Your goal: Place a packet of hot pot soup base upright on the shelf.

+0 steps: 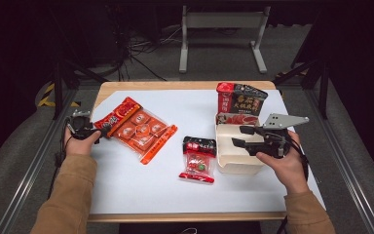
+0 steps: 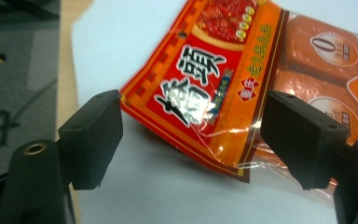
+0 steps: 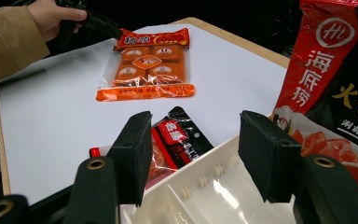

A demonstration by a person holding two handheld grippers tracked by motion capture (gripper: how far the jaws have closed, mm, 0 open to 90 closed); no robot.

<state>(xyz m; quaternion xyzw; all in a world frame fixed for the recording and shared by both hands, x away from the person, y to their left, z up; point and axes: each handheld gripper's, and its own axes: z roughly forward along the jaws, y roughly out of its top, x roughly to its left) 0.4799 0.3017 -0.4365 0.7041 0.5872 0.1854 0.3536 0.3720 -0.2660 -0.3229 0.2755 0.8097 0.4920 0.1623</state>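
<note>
two hand-held grippers work over snack packets on a white table.

high view: the left gripper meets the left end of an orange snack packet; the right gripper hovers over a white tray at the right.
left gripper view: jaws apart, the packet's red header between them, pads not pressing.
right gripper view: jaws open and empty above the tray; a small red and black packet lies left of the tray.

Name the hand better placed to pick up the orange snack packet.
Left. The left hand-held gripper already has the orange snack packet's red header between its open jaws. The right hand-held gripper hovers over the white tray, across the table.
</note>
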